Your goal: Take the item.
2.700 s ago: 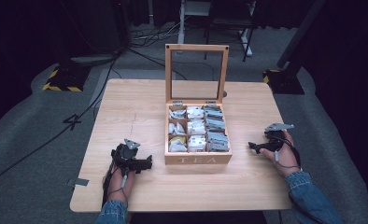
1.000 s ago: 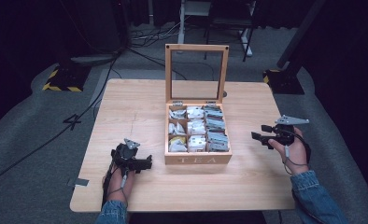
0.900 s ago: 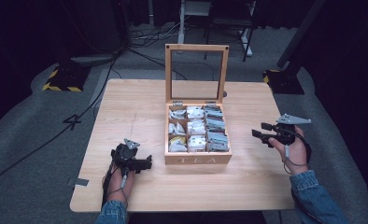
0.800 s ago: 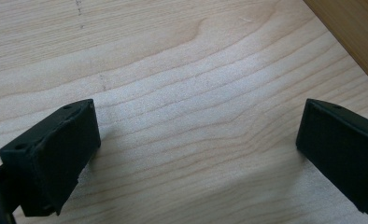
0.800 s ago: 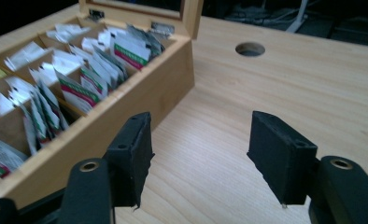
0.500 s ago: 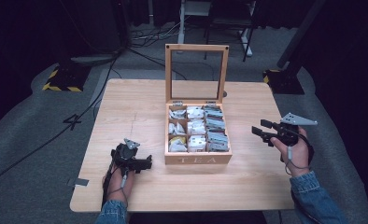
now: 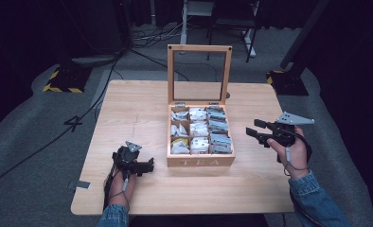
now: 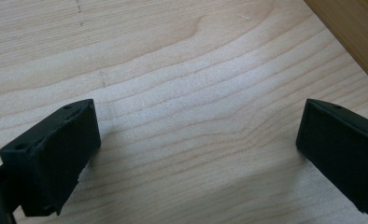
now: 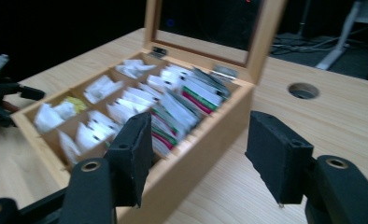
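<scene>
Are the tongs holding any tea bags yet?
No. Both are empty: the left tongs sit open over bare table, and the right tongs gape beside the tea box.

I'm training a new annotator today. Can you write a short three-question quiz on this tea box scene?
1. True or false: the lid of the tea box stands open.
2. Which gripper is lifted off the table, beside the box?
A. left gripper
B. right gripper
3. Fill in: the word on the box's front wall reads ____.

Key
1. True: the framed lid stands upright behind the compartments of tea bags.
2. B: it is raised to the right of the box, jaws apart with nothing between them; the left one rests low by the table, jaws open and empty.
3. TEA.
</scene>
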Demonstrator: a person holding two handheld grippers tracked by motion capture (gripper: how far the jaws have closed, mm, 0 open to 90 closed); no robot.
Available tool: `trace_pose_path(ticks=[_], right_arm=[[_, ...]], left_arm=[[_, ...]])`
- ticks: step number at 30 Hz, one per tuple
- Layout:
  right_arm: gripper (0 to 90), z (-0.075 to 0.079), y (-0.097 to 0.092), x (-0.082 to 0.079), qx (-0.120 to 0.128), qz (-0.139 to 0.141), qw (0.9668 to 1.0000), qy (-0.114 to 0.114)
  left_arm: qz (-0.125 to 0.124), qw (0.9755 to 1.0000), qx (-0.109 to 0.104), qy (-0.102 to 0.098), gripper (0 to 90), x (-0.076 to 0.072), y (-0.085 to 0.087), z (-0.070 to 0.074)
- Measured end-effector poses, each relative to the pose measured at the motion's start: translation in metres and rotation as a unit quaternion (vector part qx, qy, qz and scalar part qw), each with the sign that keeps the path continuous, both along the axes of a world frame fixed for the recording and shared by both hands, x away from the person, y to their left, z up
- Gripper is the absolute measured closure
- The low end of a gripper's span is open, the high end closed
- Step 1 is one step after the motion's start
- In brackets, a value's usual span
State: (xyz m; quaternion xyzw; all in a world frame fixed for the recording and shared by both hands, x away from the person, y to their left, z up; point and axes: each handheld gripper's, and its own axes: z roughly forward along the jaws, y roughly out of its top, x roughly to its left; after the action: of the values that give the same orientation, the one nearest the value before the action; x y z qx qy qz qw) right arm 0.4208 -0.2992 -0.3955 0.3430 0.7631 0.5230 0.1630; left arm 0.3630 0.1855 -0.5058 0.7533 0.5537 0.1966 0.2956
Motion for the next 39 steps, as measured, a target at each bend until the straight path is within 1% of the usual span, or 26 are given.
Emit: trace_pose_path(ticks=[3,4,5,13,15,16,17,20,22,23,25,26,28,29,31,32,33,36,37,39], right_arm=[[42.1,0.004,0.012,0.000,0.009,0.021,0.9997,0.000],[42.1,0.004,0.012,0.000,0.009,0.021,0.9997,0.000],[42.4,0.006,0.020,0.001,0.017,0.032,0.9993,0.002],[42.5,0.018,0.043,-0.002,0.031,0.060,0.9977,0.001],[42.6,0.019,0.050,-0.003,0.033,0.066,0.9973,0.000],[42.6,0.019,0.050,-0.003,0.033,0.066,0.9973,0.000],[42.6,0.020,0.058,-0.003,0.032,0.074,0.9967,-0.003],[42.6,0.021,0.068,-0.003,0.036,0.088,0.9955,0.000],[42.7,0.021,0.070,-0.003,0.038,0.093,0.9950,0.002],[42.8,0.022,0.074,-0.003,0.042,0.100,0.9941,0.004],[42.9,0.022,0.077,-0.002,0.046,0.101,0.9938,0.005],[42.9,0.022,0.077,-0.002,0.046,0.101,0.9938,0.005],[43.4,0.018,0.086,-0.004,0.045,0.112,0.9927,0.007],[43.7,0.016,0.090,-0.005,0.039,0.118,0.9922,0.006],[44.4,0.012,0.096,-0.008,0.015,0.137,0.9905,0.005],[44.4,0.012,0.096,-0.008,0.015,0.137,0.9905,0.005],[45.7,0.009,0.095,-0.011,0.001,0.152,0.9884,0.002],[48.2,0.006,0.093,-0.012,0.008,0.149,0.9887,0.006],[51.3,0.002,0.093,-0.011,0.007,0.145,0.9893,0.013],[53.2,-0.003,0.097,-0.011,0.001,0.155,0.9877,0.021]], left_arm=[[-0.001,1.0000,0.004,-0.001,0.1,-0.001,0.001,0.000],[-0.001,1.0000,0.004,-0.001,0.1,-0.001,0.001,0.000],[-0.001,1.0000,0.004,-0.001,0.1,-0.001,0.001,0.000],[-0.002,1.0000,0.003,0.000,0.0,0.000,0.001,0.000],[-0.002,1.0000,0.003,0.000,0.0,0.000,0.001,0.000],[-0.002,1.0000,0.003,0.000,0.0,0.000,0.001,0.000],[0.000,1.0000,0.000,0.001,0.0,0.000,0.000,0.000],[-0.001,1.0000,0.002,0.000,0.0,0.001,0.000,0.000],[-0.002,1.0000,0.001,-0.001,0.0,0.002,0.000,0.000],[-0.003,1.0000,0.002,0.000,0.0,0.002,0.000,0.000],[-0.003,1.0000,0.002,0.000,0.0,0.003,0.001,0.000],[-0.003,1.0000,0.002,0.000,0.0,0.003,0.001,0.000],[-0.003,1.0000,0.002,0.000,0.0,0.003,0.000,0.000],[-0.003,1.0000,0.002,0.000,0.0,0.003,0.000,0.000],[-0.003,1.0000,0.002,0.000,0.0,0.003,0.001,0.000],[-0.003,1.0000,0.002,0.000,0.0,0.003,0.001,0.000],[-0.002,1.0000,0.002,0.000,0.0,0.003,0.000,0.000],[-0.003,1.0000,0.000,0.000,0.0,0.003,0.000,0.000],[-0.002,1.0000,0.000,0.000,0.0,0.003,0.000,0.000],[-0.002,1.0000,0.001,0.000,0.0,0.003,0.000,0.000]])
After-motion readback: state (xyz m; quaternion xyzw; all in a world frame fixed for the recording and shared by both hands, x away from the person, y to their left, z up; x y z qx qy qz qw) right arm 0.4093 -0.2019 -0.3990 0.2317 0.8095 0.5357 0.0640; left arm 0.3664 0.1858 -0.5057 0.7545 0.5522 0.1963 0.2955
